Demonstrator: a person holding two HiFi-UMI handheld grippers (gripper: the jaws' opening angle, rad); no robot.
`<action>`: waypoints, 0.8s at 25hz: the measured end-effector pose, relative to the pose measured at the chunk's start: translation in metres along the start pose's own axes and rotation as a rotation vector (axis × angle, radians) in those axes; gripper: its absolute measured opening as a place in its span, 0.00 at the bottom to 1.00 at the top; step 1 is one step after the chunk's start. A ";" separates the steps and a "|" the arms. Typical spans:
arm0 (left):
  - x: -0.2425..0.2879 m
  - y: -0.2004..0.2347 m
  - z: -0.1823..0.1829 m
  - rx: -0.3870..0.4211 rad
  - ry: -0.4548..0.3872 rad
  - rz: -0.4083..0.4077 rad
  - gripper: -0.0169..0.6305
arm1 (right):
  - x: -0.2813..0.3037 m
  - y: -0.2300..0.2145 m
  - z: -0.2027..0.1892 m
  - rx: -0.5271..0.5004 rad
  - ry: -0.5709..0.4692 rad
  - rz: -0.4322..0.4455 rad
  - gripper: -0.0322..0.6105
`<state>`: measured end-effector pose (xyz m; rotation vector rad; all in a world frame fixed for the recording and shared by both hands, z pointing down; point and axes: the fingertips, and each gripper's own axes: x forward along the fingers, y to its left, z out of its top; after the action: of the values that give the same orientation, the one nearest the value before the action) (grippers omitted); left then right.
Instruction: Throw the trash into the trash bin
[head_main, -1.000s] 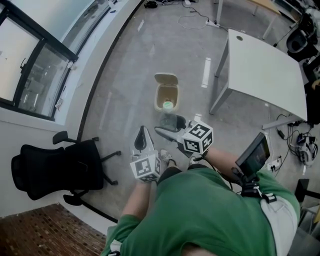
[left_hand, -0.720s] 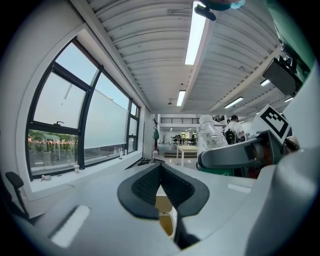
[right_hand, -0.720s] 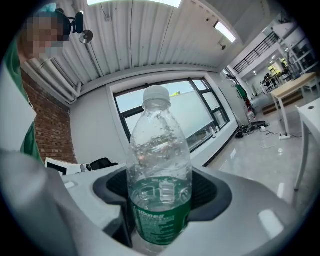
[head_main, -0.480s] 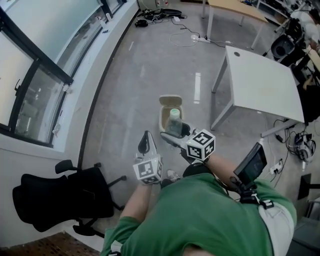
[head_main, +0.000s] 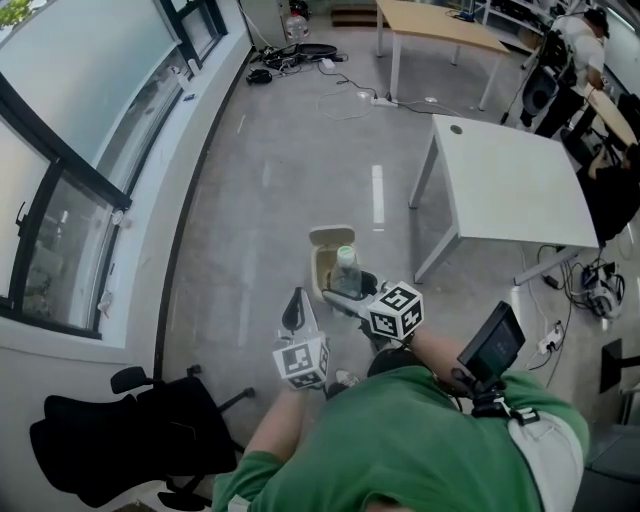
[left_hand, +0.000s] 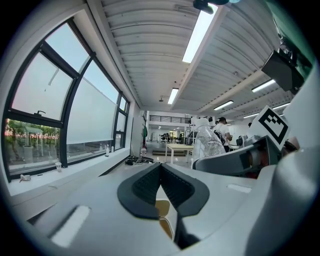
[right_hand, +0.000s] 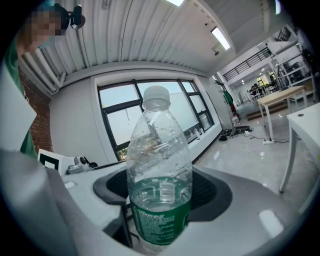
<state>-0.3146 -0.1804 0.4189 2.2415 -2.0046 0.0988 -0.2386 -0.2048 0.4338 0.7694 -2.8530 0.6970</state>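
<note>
A clear plastic bottle (right_hand: 159, 175) with a green label and white cap stands upright between the jaws of my right gripper (right_hand: 160, 192), which is shut on it. In the head view the bottle (head_main: 346, 273) hangs just over the small beige trash bin (head_main: 322, 258) on the grey floor, lid open, with my right gripper (head_main: 345, 295) beneath it. My left gripper (head_main: 296, 310) is to the left of the bin, its jaws closed together with nothing in them. In the left gripper view the left gripper (left_hand: 161, 192) points toward the bin (left_hand: 165, 217), and the bottle (left_hand: 206, 141) shows at right.
A white table (head_main: 510, 180) stands right of the bin, a wooden table (head_main: 440, 25) farther back. A black office chair (head_main: 120, 450) is at lower left. Windows and a sill (head_main: 140, 130) run along the left. Cables (head_main: 340, 90) lie on the floor. A person (head_main: 575, 40) is at top right.
The person has walked forward to the bin. The right gripper has carried the bottle from short of the bin to just above its opening. The left gripper stays shut.
</note>
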 end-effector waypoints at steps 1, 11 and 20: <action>0.007 -0.002 0.000 0.000 0.000 0.003 0.04 | 0.001 -0.008 0.001 0.000 0.003 -0.002 0.56; 0.077 -0.002 -0.022 0.000 0.084 0.055 0.04 | 0.034 -0.082 0.003 -0.016 0.088 0.018 0.56; 0.145 0.018 -0.068 0.025 0.225 0.142 0.04 | 0.094 -0.154 -0.014 0.002 0.178 0.097 0.56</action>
<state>-0.3128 -0.3151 0.5070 1.9972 -2.0457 0.3744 -0.2434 -0.3584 0.5287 0.5420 -2.7428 0.7406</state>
